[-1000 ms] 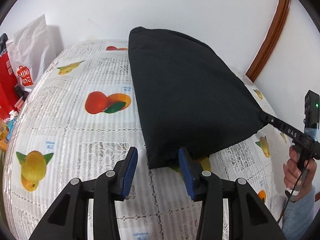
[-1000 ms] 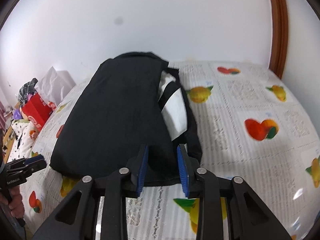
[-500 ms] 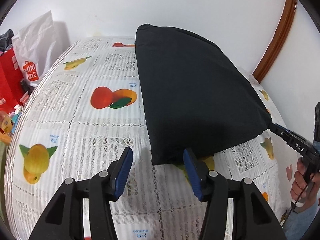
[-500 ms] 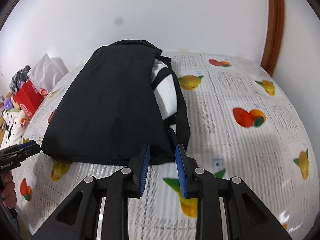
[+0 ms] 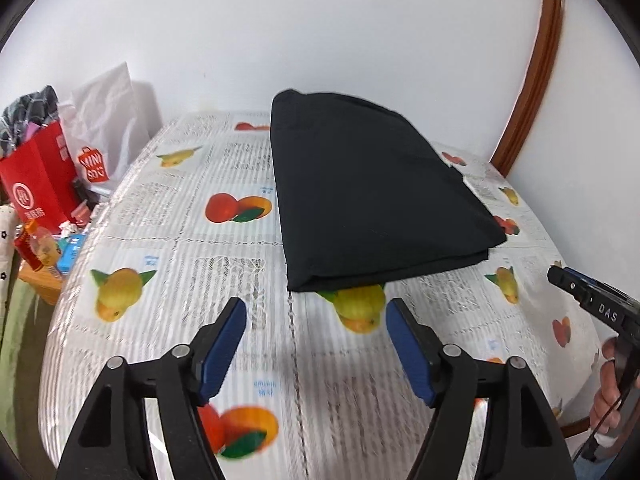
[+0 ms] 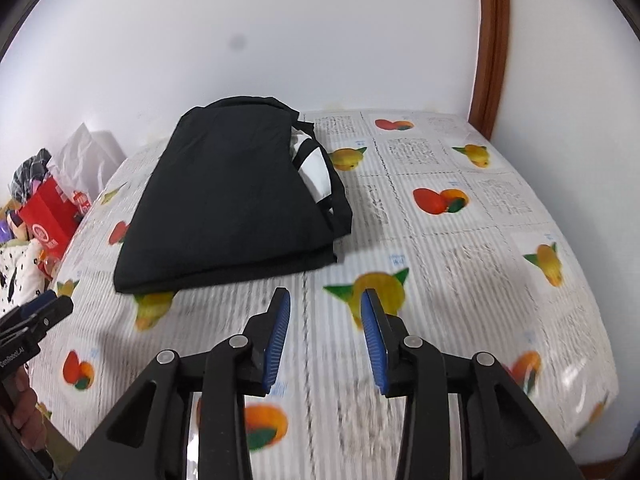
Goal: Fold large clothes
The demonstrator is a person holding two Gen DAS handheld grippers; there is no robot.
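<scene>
Left wrist view: left gripper, jaws just widened, empty, short of the folded black garment's near edge on the fruit-print tablecloth.

Right wrist view: right gripper, jaws just parted, empty; bare cloth surrounds it.

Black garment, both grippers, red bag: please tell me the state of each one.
black garment: folded, lying flat on the table, nothing gripping it
left gripper: open, empty, jaws just opening
right gripper: open, empty, jaws just opening
red bag: upright, stuffed with items
</scene>
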